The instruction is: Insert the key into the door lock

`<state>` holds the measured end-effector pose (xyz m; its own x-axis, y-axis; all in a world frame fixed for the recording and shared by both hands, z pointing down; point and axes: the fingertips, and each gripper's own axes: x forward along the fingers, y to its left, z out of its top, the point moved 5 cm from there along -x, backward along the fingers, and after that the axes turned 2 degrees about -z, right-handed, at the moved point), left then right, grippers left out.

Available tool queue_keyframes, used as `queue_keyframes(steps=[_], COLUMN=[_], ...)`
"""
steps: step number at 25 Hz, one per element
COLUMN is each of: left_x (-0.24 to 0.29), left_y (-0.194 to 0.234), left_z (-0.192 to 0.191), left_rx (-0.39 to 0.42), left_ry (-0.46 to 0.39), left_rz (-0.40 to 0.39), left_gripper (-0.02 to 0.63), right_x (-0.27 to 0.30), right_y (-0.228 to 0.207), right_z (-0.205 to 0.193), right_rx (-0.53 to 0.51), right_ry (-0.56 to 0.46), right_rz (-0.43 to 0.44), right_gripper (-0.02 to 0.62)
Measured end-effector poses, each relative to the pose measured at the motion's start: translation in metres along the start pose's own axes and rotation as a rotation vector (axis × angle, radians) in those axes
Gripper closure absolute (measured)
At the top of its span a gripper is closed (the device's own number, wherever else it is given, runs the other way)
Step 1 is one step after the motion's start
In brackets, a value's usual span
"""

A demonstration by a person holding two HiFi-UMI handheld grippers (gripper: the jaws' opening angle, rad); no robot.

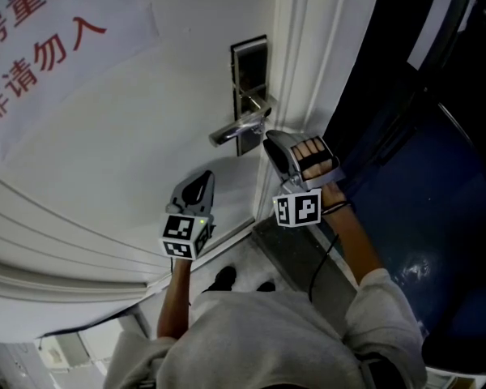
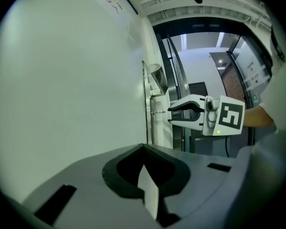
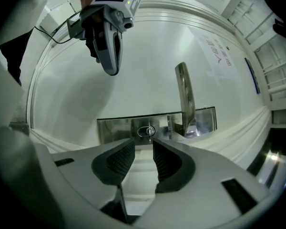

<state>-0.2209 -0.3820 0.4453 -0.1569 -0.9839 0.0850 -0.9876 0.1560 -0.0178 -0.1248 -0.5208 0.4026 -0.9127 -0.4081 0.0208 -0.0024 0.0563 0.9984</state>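
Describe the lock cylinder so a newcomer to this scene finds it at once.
On the white door, find the metal lock plate that bears the lever handle. The lock cylinder is the small ring on that plate, just beyond the open tips of the right tool; unlike the long handle beside it, it is tiny and round.

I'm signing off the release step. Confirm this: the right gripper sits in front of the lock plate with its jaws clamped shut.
Not quite. The right gripper does sit in front of the lock plate, but its jaws stand apart with nothing between them, not clamped shut. The right gripper view shows it.
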Motion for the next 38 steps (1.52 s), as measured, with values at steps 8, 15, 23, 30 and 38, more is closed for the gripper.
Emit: queue_keyframes(steps=[8,15,23,30,38], left_x=[0.003,0.011,0.026,0.035,0.041], left_y=[-0.007,-0.014,-0.021,-0.023,-0.021], left_z=[0.003,0.002,0.004,0.005,0.004], left_rx=[0.014,0.017,0.014,0.012,0.011], left_ry=[0.0,0.003,-0.005,-0.01,-0.013], left_rz=[-0.021,-0.046,-0.095,-0.119,-0.135], left_gripper=[0.589,0.589,0.589,0.589,0.589], right_x=[-0.024,-0.035,-0.058,-0.091,-0.132], right_y=[0.008,0.006,-0.002,0.007,0.021], right_z=[-0.013,-0.021,-0.046,-0.085,-0.123], right_rx=[0.036,0.221,0.796,1.154,1.271], right_ry=[0.034,0.063,0.117,0.202,0.328], right_rz=[-0.015,-0.012,-0.032,-0.129,-0.238], right_gripper=[0.566,0.568,0.571,0.572,0.572])
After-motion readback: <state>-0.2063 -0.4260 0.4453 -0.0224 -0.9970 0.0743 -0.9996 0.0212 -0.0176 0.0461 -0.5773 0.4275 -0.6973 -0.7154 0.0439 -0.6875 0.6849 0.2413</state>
